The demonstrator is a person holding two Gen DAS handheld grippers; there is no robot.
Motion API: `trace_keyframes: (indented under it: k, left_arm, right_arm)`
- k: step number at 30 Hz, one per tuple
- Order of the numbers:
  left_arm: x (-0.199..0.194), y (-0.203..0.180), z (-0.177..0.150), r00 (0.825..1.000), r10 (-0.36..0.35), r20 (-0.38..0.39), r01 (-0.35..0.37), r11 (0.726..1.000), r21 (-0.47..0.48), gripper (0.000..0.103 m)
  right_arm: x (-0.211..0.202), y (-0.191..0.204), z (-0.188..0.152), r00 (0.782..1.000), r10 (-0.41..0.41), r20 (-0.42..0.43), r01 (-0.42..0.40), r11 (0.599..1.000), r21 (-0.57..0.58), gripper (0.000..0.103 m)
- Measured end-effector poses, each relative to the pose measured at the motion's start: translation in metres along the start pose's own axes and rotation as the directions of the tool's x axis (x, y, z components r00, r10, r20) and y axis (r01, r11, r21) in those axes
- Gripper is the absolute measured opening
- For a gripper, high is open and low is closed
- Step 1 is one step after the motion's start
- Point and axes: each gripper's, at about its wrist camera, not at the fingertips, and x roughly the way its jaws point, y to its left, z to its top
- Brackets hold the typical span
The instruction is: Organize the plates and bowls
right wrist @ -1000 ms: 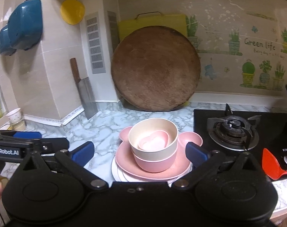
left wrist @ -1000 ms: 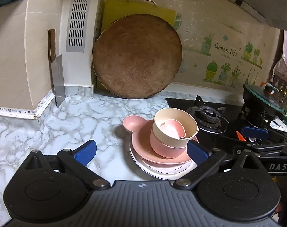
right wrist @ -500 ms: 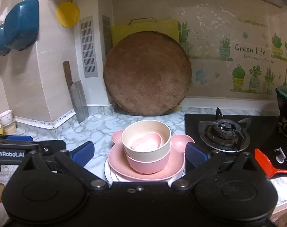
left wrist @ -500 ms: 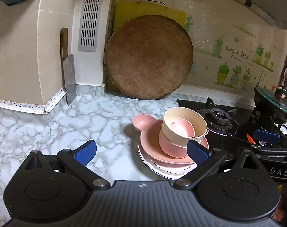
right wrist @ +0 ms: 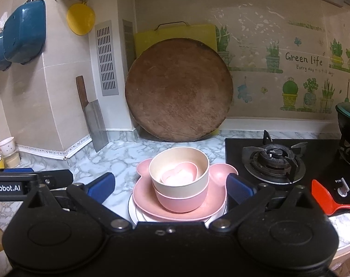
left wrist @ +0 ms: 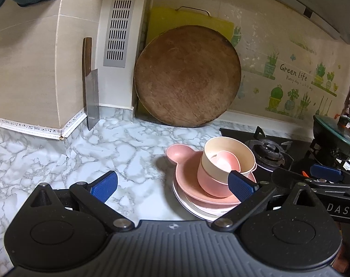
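Both the left claw (left wrist: 172,184) and right claw (right wrist: 170,188) are hovering wide open and empty while the small heart dish (right wrist: 179,175), cream bowl (right wrist: 179,185), pink bowl (right wrist: 182,202) and plates (right wrist: 149,210) are sitting nested on the tabletop (right wrist: 119,152), suggesting stacking is essentially done.

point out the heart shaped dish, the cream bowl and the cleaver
heart shaped dish (right wrist: 178,176): right wrist view, its inner floor.
cream bowl (right wrist: 168,185): right wrist view, front outer wall.
cleaver (right wrist: 98,124): right wrist view, middle of the blade.

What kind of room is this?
A home kitchen, most likely. There is a gas stove, a cleaver leaning on the tiled wall, a round chopping board, and stacked bowls on a marble counter.
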Motion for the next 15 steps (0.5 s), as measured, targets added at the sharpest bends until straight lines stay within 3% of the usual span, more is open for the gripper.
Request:
trace_keyframes:
  k: [15]
  left_arm:
    - [-0.0028, 0.0013, 0.0005, 1.0, -0.014, -0.003, 0.014, 1.0, 0.019, 0.102]
  right_arm:
    - [0.0009, 0.0042, 0.001, 1.0, -0.004, -0.005, 0.004, 1.0, 0.006, 0.103]
